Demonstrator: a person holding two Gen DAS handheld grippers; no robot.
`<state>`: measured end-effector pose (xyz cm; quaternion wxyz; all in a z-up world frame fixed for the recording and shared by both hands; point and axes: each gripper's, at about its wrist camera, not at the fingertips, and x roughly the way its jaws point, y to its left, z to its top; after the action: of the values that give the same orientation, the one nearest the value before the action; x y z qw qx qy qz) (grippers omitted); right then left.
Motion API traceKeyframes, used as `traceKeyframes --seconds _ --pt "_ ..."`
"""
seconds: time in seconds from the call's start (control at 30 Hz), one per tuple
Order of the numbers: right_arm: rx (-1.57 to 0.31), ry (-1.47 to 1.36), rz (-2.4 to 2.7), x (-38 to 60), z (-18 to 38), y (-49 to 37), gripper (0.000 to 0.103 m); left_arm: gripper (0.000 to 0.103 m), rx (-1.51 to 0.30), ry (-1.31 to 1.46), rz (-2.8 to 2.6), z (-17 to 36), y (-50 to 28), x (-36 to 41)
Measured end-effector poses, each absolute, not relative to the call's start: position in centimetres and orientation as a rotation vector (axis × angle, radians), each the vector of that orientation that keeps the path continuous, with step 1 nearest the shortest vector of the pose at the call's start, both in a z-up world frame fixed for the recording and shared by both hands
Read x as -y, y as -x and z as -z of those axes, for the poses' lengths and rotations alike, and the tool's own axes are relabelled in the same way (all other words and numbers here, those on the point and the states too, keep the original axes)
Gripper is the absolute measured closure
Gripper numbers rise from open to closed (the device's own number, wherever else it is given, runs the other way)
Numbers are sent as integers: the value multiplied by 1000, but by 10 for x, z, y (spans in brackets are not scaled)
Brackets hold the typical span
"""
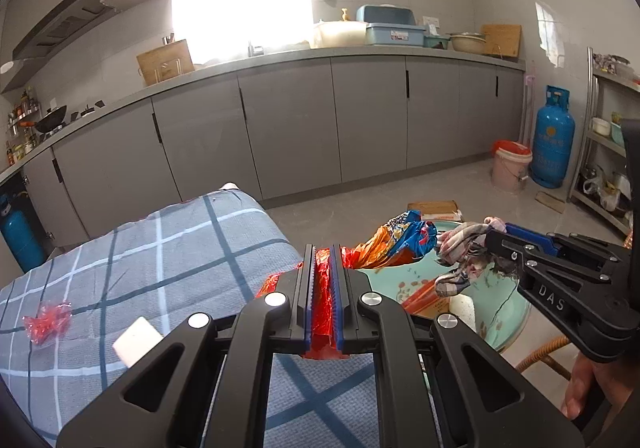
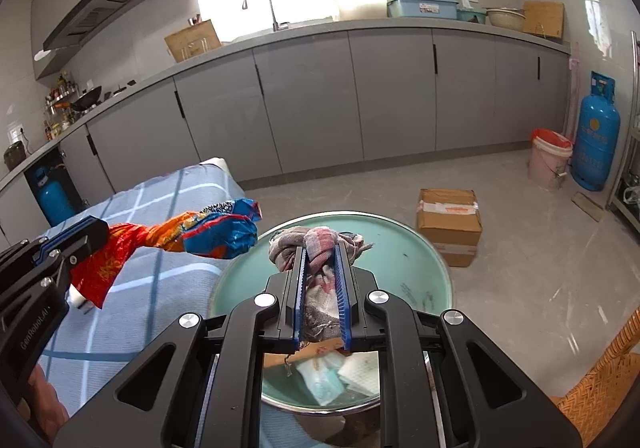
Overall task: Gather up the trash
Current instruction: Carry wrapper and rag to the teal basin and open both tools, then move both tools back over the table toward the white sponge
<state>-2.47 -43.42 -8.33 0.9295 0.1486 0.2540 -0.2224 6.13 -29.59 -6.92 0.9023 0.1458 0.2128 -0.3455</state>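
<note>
Both tools are loaded! The left gripper [image 1: 323,288] is clamped on a red-orange-blue snack wrapper [image 2: 188,238], which juts from the left edge of the right wrist view toward the centre, over the edge of the green basin [image 2: 420,248]. The right gripper [image 2: 320,288] is pinched tight on a crumpled checked rag [image 2: 320,244], held above that basin at centre frame. Down in the basin, at the bottom of the frame, tissues [image 2: 340,376] already lie (so some collecting looks done). Still to go, I'd judge: a red cellophane scrap [image 1: 47,320] at lower left of the left wrist view and a white piece [image 1: 136,340] beside it, both on the plaid cloth [image 1: 140,256].
</note>
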Motion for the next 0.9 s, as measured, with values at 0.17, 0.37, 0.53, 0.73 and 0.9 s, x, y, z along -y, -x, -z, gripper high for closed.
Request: traceKeyframes --seconds 0.17,0.37,0.53,0.73,0.9 --pt "-527 -317 476 445 90 28 88 95 -459 -322 733 80 -62 311" --pt "-498 -340 523 456 93 36 42 25 -460 -336 720 89 -60 324" --pt "-495 -342 539 459 91 39 42 22 -453 -327 713 89 -60 311" --pt "-489 -320 509 443 82 31 42 12 -464 -280 661 84 -66 278" --pt "-492 -287 458 418 73 16 42 9 -462 -256 606 80 -71 248"
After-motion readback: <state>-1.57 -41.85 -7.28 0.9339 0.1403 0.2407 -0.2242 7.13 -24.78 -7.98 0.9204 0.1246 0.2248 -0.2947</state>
